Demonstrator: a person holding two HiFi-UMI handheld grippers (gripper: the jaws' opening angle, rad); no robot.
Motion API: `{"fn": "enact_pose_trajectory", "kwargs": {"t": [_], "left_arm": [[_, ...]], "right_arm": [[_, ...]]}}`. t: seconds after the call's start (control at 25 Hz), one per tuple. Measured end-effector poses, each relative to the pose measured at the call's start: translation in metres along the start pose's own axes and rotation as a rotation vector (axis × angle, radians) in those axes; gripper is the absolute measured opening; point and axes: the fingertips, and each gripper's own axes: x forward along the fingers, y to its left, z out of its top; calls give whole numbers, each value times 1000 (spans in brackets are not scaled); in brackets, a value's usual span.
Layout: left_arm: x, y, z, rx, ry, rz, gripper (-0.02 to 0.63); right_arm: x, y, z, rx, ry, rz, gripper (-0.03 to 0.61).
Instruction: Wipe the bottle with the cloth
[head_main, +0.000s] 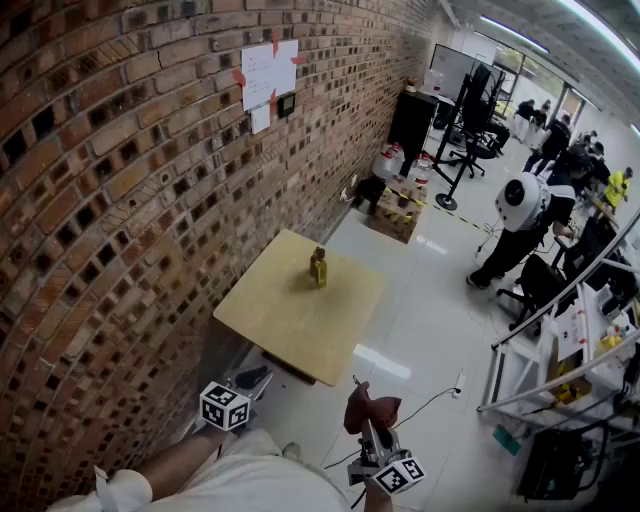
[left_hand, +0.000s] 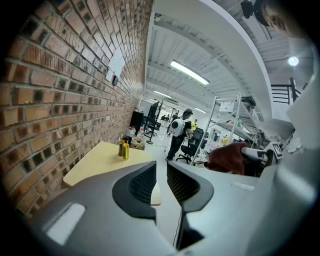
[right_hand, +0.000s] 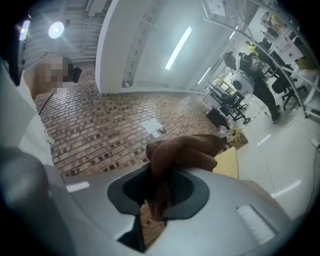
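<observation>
head view: bottle (head_main: 318, 267) stands upright on the wooden table (head_main: 270, 310) beside the brick wall (head_main: 120, 200), well apart from both grippers.
left gripper (left_hand: 161, 172): jaws a narrow slit apart, nothing between them.
right gripper (right_hand: 159, 190): jaws clamped on the brown cloth (right_hand: 182, 150).
cloth: bunched above the right jaws, off the table.

Bright overhead lighting, glossy floor glare, fisheye-warped edges.
</observation>
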Motion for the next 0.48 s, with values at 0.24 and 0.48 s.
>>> {"fn": "enact_pose_trajectory", "kwargs": {"t": [0.24, 0.48], "left_arm": [[6, 12, 5, 2, 15, 18, 86], [30, 49, 20, 1, 7, 40, 100]], "right_arm": [[3, -11, 1, 16, 9, -18, 66], [25, -25, 5, 7, 6, -31, 66]]}}
